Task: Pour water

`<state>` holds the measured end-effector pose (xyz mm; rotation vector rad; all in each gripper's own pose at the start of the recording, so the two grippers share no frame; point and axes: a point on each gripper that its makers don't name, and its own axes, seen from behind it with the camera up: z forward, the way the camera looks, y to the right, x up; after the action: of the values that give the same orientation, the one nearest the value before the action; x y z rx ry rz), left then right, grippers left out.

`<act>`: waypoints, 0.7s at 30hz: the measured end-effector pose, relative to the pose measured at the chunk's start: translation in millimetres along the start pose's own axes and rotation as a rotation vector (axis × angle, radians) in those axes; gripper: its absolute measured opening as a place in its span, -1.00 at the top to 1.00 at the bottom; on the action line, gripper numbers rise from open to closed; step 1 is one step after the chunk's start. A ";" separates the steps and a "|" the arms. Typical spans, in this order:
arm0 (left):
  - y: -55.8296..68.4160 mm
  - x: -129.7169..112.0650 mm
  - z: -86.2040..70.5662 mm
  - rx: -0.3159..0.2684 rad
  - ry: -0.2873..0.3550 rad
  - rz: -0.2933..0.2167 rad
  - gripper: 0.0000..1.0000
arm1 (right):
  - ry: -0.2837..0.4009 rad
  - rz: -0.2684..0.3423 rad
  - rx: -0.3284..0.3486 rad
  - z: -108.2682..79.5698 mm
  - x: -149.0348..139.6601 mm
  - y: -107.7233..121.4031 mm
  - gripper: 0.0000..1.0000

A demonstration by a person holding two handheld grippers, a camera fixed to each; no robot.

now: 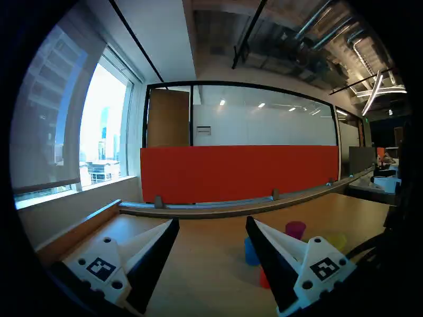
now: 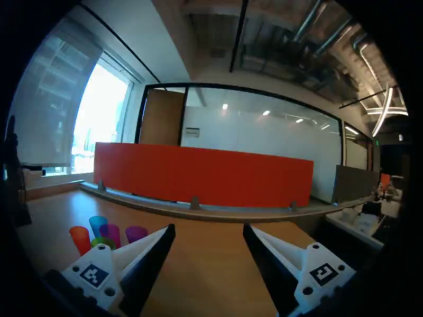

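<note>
Several coloured plastic cups stand on a wooden desk (image 1: 211,269). In the left gripper view a blue cup (image 1: 250,251), a magenta cup (image 1: 295,229) and a yellow cup (image 1: 336,241) sit just beyond my right finger, which half hides a red cup (image 1: 263,278). My left gripper (image 1: 211,222) is open and holds nothing. In the right gripper view an orange cup (image 2: 80,239), a blue cup (image 2: 98,224), a green cup (image 2: 102,243) and two purple cups (image 2: 136,233) cluster left of my open, empty right gripper (image 2: 208,227). No water vessel is visible.
An orange partition (image 1: 238,171) on a low rail runs along the desk's far edge, with glass walls behind it. A bright window (image 1: 103,132) and a raised wooden ledge (image 1: 79,230) border the left. More desks with clutter (image 2: 365,219) lie far right.
</note>
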<state>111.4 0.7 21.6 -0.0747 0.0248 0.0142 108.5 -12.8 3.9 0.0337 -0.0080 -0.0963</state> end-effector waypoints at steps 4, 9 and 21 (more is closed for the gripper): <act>-3.4 16.4 5.2 -0.010 -0.013 0.005 -0.87 | -0.009 0.014 0.005 6.3 20.2 -1.6 -1.00; -6.3 33.2 11.4 -0.022 -0.031 0.003 -0.87 | -0.010 0.046 0.019 11.9 47.9 -2.8 -1.00; -3.6 55.2 19.9 -0.056 -0.045 0.031 -0.87 | -0.017 0.048 0.035 17.9 63.6 -2.5 -0.99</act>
<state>167.1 -0.7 40.4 -0.1302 -0.0195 0.0477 171.4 -22.1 22.1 0.0681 -0.0276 -0.0482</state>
